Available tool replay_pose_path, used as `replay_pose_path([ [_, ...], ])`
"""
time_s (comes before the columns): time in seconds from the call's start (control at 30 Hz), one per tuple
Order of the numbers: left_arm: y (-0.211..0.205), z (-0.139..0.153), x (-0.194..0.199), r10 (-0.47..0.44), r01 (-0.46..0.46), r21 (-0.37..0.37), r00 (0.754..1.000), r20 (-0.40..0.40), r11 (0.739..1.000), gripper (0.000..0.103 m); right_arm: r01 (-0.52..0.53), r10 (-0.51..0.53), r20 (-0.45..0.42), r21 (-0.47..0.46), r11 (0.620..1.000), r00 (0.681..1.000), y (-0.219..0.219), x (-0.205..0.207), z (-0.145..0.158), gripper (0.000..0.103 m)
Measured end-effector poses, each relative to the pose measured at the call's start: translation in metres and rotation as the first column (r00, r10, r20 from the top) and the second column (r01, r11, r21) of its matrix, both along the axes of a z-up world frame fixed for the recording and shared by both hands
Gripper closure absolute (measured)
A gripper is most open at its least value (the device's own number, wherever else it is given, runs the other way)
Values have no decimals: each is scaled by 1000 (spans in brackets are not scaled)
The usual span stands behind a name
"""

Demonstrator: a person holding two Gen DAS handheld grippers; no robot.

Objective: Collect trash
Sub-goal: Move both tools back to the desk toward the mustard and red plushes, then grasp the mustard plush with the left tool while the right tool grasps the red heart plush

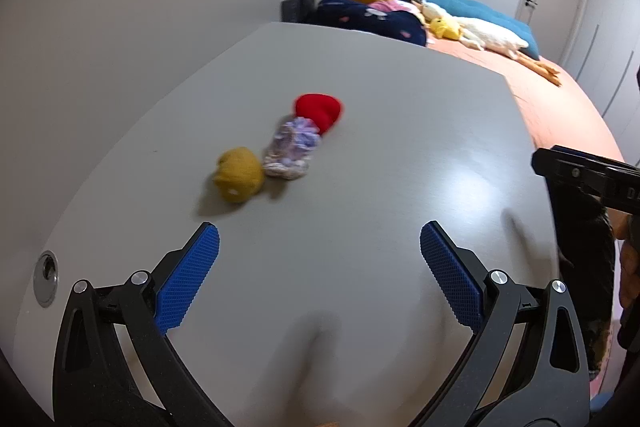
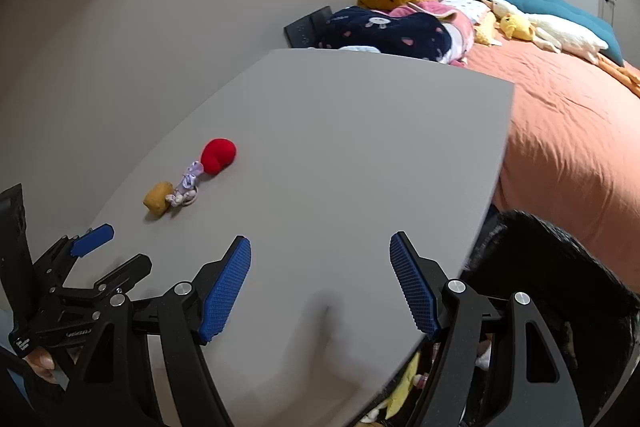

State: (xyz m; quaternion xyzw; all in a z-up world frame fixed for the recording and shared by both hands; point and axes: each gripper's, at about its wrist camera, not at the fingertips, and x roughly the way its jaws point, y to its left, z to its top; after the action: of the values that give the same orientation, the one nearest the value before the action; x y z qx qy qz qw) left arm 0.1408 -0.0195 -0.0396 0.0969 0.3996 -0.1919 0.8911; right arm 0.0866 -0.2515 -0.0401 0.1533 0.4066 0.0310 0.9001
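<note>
Toward the far left of the grey table [image 2: 340, 131] lie three small soft items in a row: a mustard lump [image 1: 239, 174], a lilac bundle [image 1: 291, 149] touching it, and a red piece [image 1: 320, 111] behind. Both the left gripper [image 1: 319, 259] and right gripper [image 2: 320, 279] hover near, fingers spread wide and empty. Nothing looks collected yet; all three pickups remain, I judge
</note>
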Motion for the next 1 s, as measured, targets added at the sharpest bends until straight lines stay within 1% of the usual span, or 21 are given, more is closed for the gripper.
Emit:
replay_pose_path([
  [0.3, 25, -4, 35, 53, -53, -7, 999, -4, 999, 7, -29, 28, -13, -6, 1000, 1000, 18, 30, -5, 30],
  [0.33, 29, -4, 40, 65, -65, -12, 998, -6, 998, 9, -30, 30, -14, -6, 1000, 999, 19, 32, -6, 30],
  [0.4, 35, -6, 48, 80, -81, -25, 997, -20, 996, 20, -35, 35, -15, -6, 999, 999, 23, 37, -7, 30],
  [0.43, 39, -7, 54, 88, -90, -36, 996, -32, 995, 22, -38, 38, -17, -7, 999, 999, 25, 40, -8, 30],
  [0.5, 42, -11, 61, 100, -101, -37, 994, -44, 994, 29, -44, 43, -20, -8, 999, 999, 29, 45, -10, 30],
  [0.63, 45, -19, 74, 113, -115, -26, 991, -65, 993, 35, -55, 55, -25, -11, 998, 998, 35, 56, -13, 30],
  [0.7, 47, -22, 80, 115, -117, -27, 990, -78, 993, 40, -63, 63, -28, -15, 998, 998, 38, 62, -14, 30],
  [0.83, 47, -29, 89, 122, -122, 0, 989, -79, 992, 44, -92, 91, -34, -27, 995, 995, 47, 76, -15, 30],
  [1.0, 57, -34, 97, 148, -149, -1, 985, -90, 989, 49, -137, 135, -41, -53, 989, 990, 63, 95, -14, 30],
])
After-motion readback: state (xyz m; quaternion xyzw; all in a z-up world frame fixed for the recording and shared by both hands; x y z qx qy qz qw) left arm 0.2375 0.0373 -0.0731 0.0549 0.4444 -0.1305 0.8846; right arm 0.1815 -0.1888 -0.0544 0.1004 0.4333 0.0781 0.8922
